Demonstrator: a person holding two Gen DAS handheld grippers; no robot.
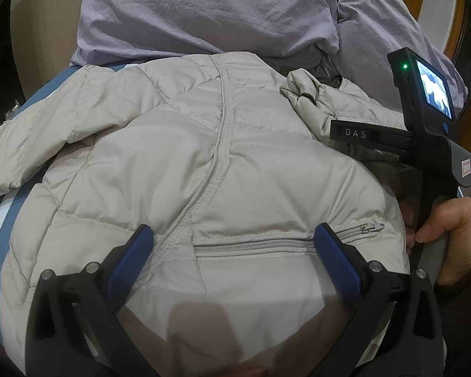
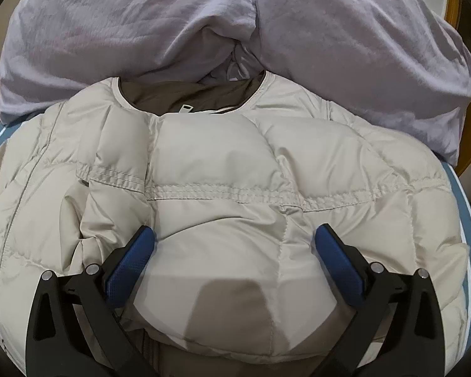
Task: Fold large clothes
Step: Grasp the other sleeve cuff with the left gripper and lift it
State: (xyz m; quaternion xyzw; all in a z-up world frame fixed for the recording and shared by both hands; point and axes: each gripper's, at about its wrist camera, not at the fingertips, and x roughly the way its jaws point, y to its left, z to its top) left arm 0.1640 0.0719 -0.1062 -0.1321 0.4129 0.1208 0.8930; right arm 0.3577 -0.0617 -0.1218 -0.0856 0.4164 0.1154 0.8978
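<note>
Left wrist view: your left gripper (image 1: 232,235) sits wide open over the beige puffer jacket (image 1: 179,157), blue pads straddling the zip pocket (image 1: 257,242), nothing clamped between them. Can't tell if the tips touch the fabric or just hover close. The jacket is spread across a blue-and-white striped bed sheet (image 1: 0,220), w/ a lilac duvet (image 1: 204,9) bunched up behind it. My guess is the bedding's been shoved back to free up flat space for folding. A sleeve (image 1: 307,100) lies doubled over the body on the right side, so a first fold-in looks partly done. Your right gripper (image 1: 354,132) shows from the side here, resting at that sleeve, your hand (image 1: 449,226) round the grip. Can't tell from this angle whether it has any cloth. Readable text: "DAS" in white on the finger; a small lit screen and green LED on the unit, plus a red-outlined sticker, too small to read.

Right wrist view: the right gripper (image 2: 235,238) is also spread wide, holding nothing, pads either side of a puffy quilted panel. The jacket (image 2: 219,163) lies w/ its neck opening (image 2: 191,94) away from you, brown lining and hang loop visible. No brand tag legible. Duvet (image 2: 141,31) piled just beyond the collar, touching it.
</note>
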